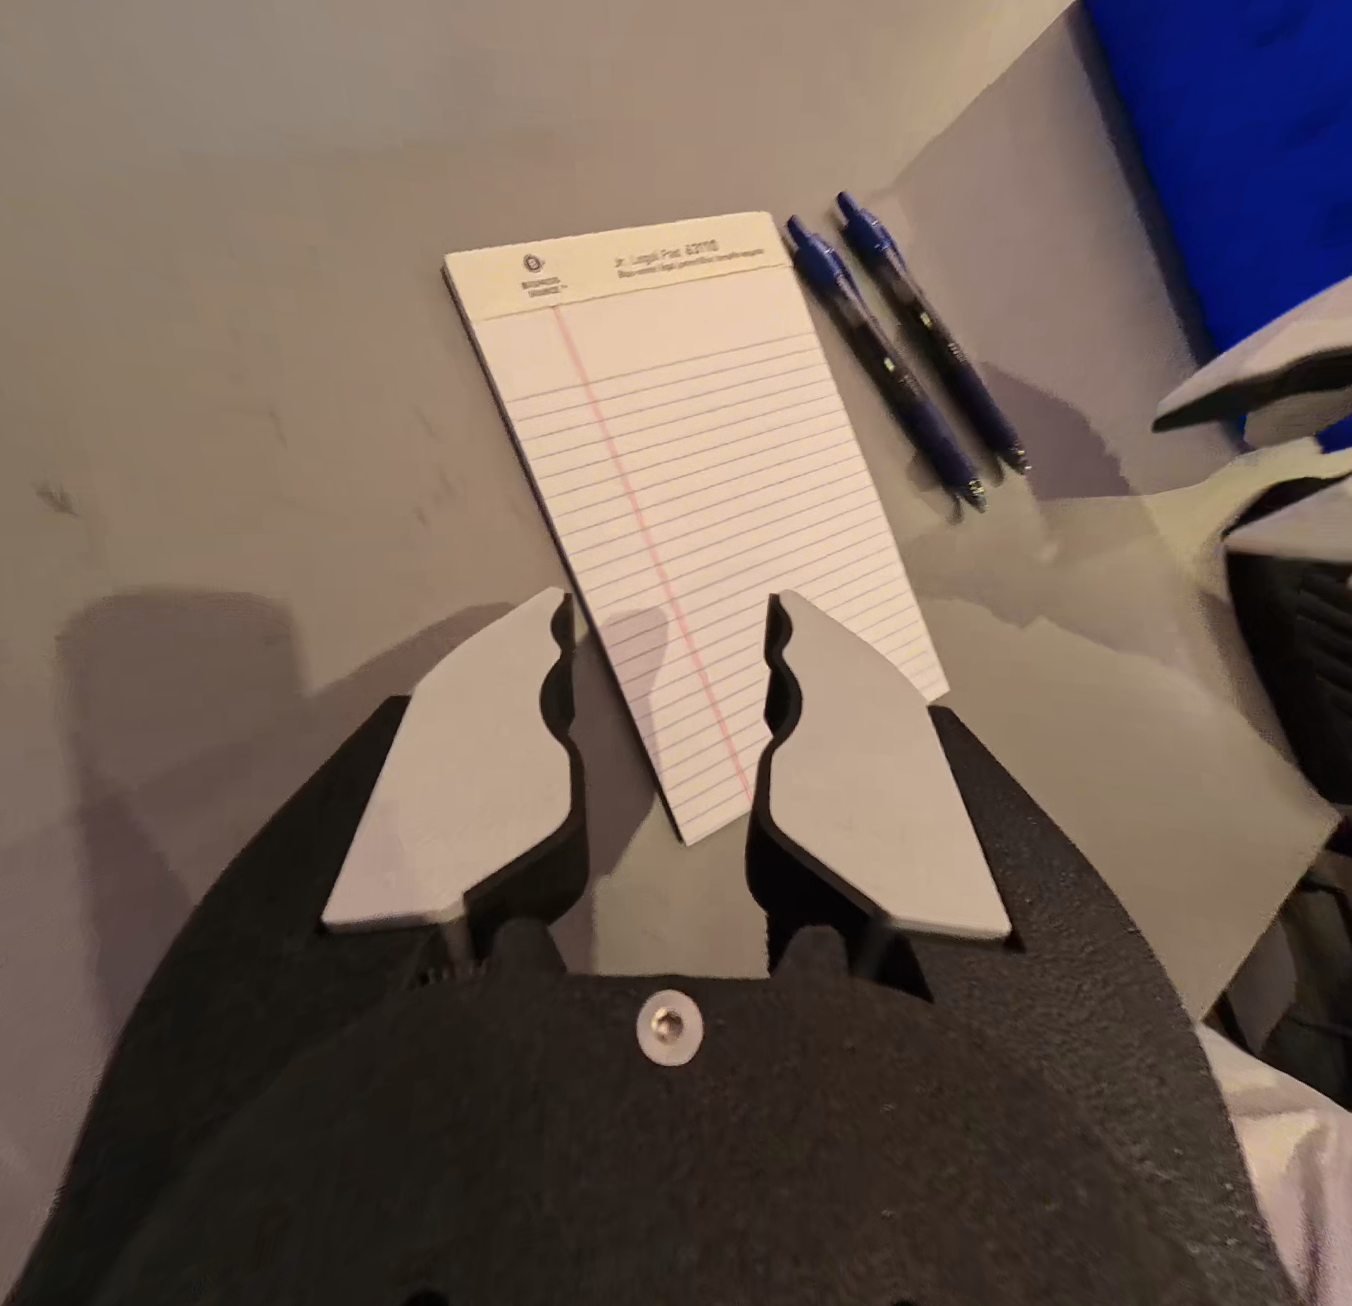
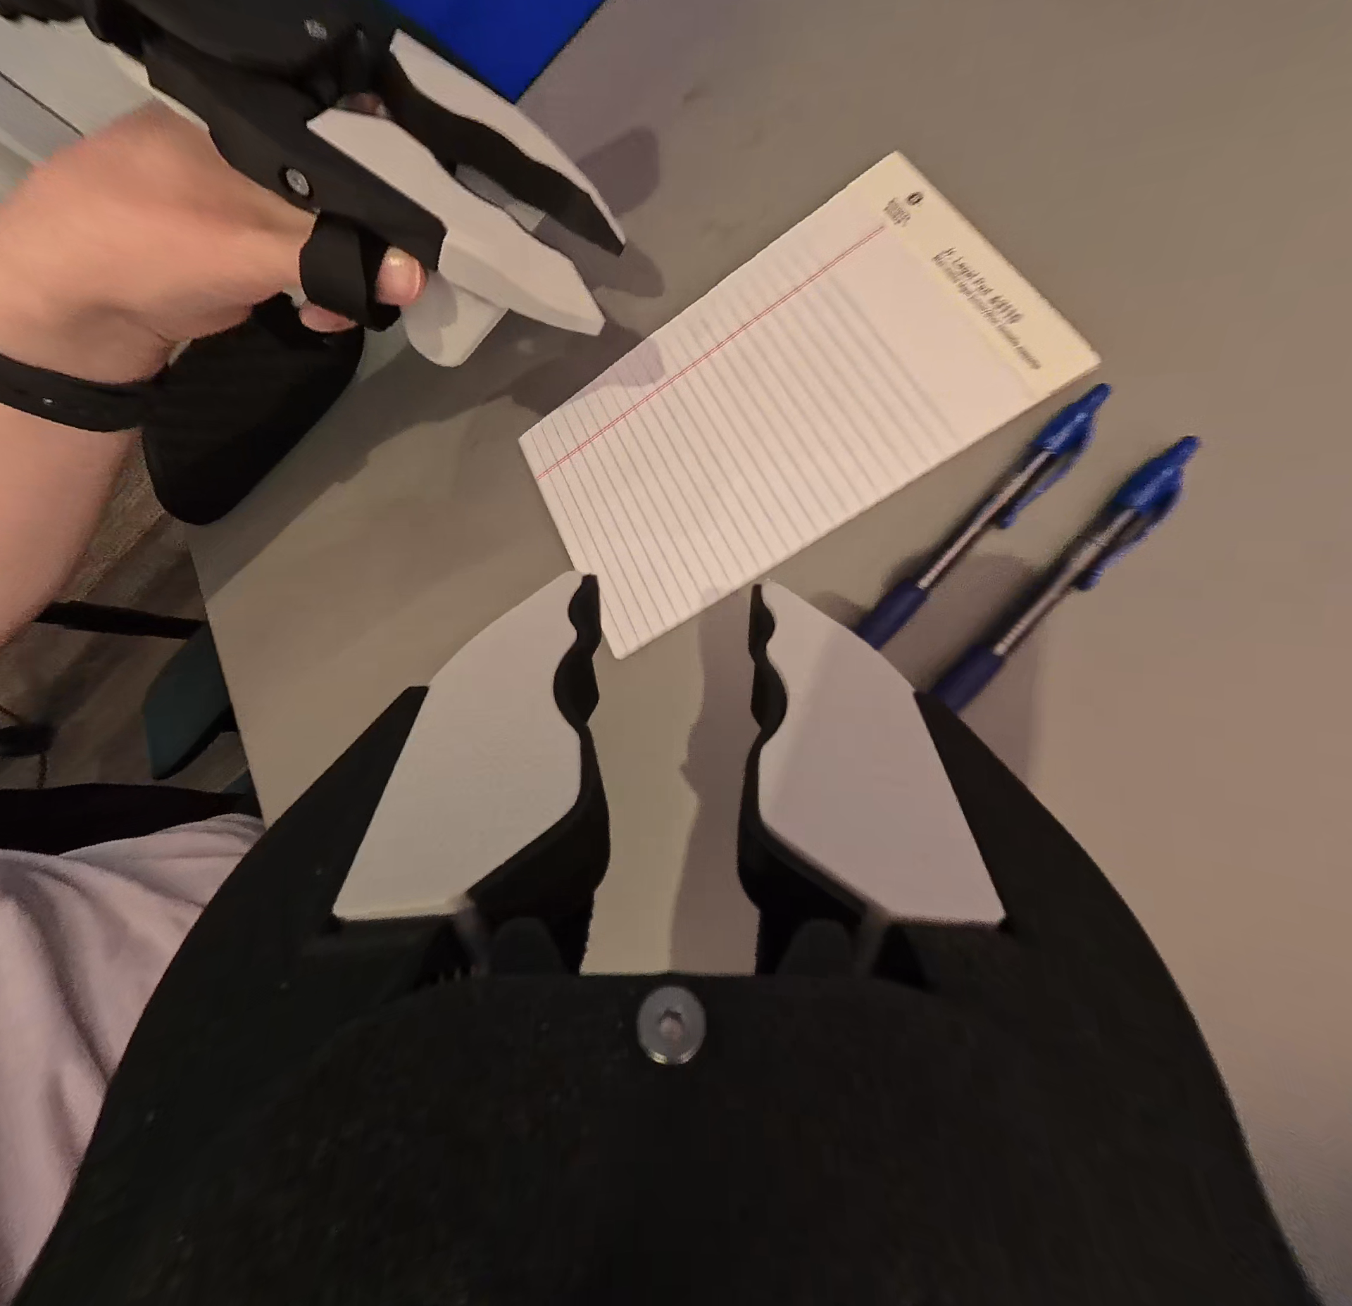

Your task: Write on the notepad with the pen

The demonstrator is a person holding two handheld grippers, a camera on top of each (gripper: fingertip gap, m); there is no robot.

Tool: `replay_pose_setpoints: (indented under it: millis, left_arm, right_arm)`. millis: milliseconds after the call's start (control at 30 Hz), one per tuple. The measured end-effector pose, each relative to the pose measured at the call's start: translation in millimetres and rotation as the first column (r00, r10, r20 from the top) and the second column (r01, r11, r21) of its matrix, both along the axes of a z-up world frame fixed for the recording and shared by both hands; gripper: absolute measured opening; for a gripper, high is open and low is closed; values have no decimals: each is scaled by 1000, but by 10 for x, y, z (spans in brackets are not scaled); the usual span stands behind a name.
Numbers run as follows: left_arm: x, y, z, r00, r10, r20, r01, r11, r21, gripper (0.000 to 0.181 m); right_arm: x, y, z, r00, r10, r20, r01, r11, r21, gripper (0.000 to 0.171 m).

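A white lined notepad lies flat on the grey table; it also shows in the right wrist view. Two blue pens lie side by side just right of it, a nearer pen and a farther pen; in the right wrist view they are the left pen and the right pen. My left gripper is open and empty, above the pad's near end. My right gripper is open and empty, above the table by the pad's near corner, left of the pens' tips.
The left gripper in a person's hand hovers above the table at the upper left of the right wrist view. The grey table ends at an edge. A blue surface lies beyond the table. My left tips are about 15 cm from the right pen, my right tips only 11 cm.
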State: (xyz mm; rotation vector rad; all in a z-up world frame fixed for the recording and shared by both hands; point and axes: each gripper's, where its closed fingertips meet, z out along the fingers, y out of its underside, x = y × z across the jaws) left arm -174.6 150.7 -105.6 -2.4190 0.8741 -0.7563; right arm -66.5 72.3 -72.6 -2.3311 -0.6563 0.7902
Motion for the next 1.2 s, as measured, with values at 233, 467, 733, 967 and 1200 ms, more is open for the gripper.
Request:
replay_pose_setpoints:
  millis: [233, 467, 733, 967, 1200]
  left_arm:
    - [-4, 63, -159, 998, 10, -62, -13, 999, -43, 50]
    - [-15, 64, -256, 997, 7, -74, -14, 995, -96, 52]
    - [-84, 121, -355, 992, 36, -124, -49, 994, -101, 56]
    - [-78, 145, -363, 991, 53, -121, -69, 989, -132, 57]
    - [-12, 158, -358, 994, 75, -75, -88, 978, -187, 54]
  right_arm:
    - [-262, 78, -320, 999, -2, -52, -3, 995, -99, 38]
    - [-343, 127, -539, 998, -21, -62, 11, 989, -148, 38]
    - [-307, 207, -675, 998, -67, -20, 62, 983, -173, 34]
    - [-199, 245, -647, 993, -112, 24, 115, 976, -183, 39]
    - [-180, 290, -707, 988, -156, -2, 150, 955, -254, 36]
